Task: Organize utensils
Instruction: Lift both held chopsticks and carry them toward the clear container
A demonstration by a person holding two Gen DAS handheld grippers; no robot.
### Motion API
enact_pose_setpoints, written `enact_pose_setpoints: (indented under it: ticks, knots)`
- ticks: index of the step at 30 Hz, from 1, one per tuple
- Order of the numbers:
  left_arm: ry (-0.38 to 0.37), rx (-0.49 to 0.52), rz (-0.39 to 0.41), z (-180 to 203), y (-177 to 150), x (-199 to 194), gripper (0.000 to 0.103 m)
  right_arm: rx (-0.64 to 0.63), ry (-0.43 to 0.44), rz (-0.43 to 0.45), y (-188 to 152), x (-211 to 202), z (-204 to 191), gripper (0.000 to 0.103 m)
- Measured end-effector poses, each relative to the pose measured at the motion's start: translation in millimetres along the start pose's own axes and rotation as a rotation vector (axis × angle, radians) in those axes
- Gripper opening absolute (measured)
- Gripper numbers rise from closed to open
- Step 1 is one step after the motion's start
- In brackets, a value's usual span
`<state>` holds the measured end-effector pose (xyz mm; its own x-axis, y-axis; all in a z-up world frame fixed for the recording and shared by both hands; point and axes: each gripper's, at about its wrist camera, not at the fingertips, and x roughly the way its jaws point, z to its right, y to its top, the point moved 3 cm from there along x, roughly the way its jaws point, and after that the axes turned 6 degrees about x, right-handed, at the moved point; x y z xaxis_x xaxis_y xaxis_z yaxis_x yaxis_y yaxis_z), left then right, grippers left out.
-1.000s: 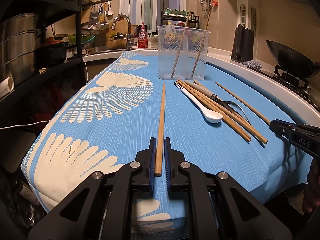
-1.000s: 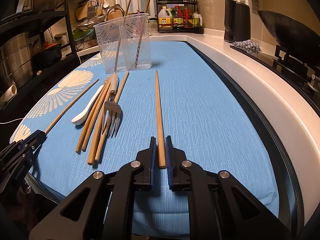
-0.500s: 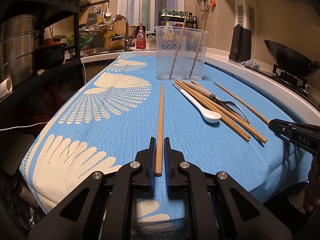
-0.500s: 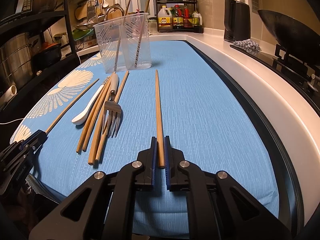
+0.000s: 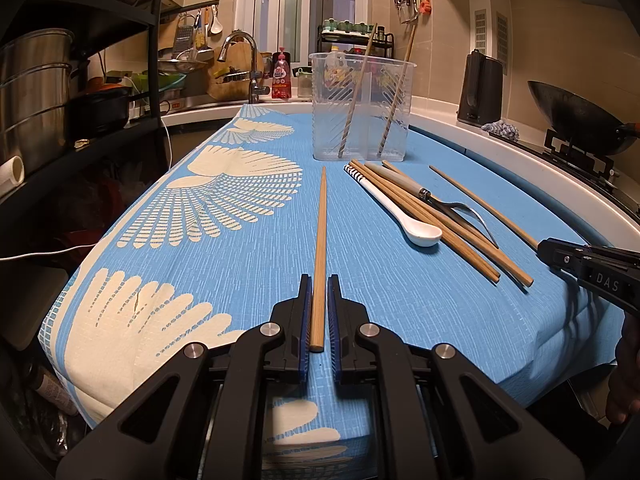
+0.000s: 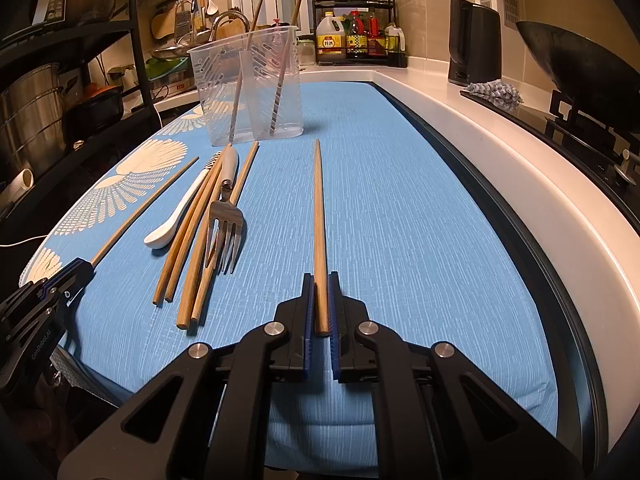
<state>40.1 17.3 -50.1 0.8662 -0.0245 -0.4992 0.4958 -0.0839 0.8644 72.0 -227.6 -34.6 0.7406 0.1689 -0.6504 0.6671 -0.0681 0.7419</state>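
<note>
My left gripper [image 5: 319, 280] is shut on the near end of a wooden chopstick [image 5: 320, 232] that points toward a clear plastic holder [image 5: 360, 106] with two chopsticks standing in it. My right gripper [image 6: 319, 278] is shut on a second wooden chopstick [image 6: 319, 216]. Both chopsticks lie low over the blue cloth [image 5: 224, 280]. Between the grippers lie a white spoon [image 5: 400, 212], a fork [image 6: 225, 220] and several loose chopsticks [image 6: 188, 256]. The right gripper shows at the left view's right edge [image 5: 592, 276].
A black shelf with steel pots [image 5: 36, 80] stands on the left. A sink and faucet [image 5: 244, 60] are behind the holder. A black kettle [image 6: 474, 40], a rag [image 6: 494, 92] and a wok on a stove [image 6: 568, 56] line the white counter on the right.
My right gripper has closed from slightly open onto its chopstick. The left view has tilted a little, its chopstick still held. The utensils on the cloth have not moved.
</note>
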Motion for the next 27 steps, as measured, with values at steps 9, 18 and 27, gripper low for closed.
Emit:
enact_pose_setpoints:
  ticks: [9,18,27]
  knots:
    - [-0.005,-0.007,0.003,-1,6,-2,0.007,0.012,0.007,0.044,10,-17,-2,0.007]
    - [0.007,0.008,0.077,-5,25,-26,0.007,-0.001,0.014,0.115,29,-49,-9,0.007]
    - [0.022,0.032,0.184,-15,63,-52,0.007,-0.02,0.027,0.213,64,-87,-13,0.007]
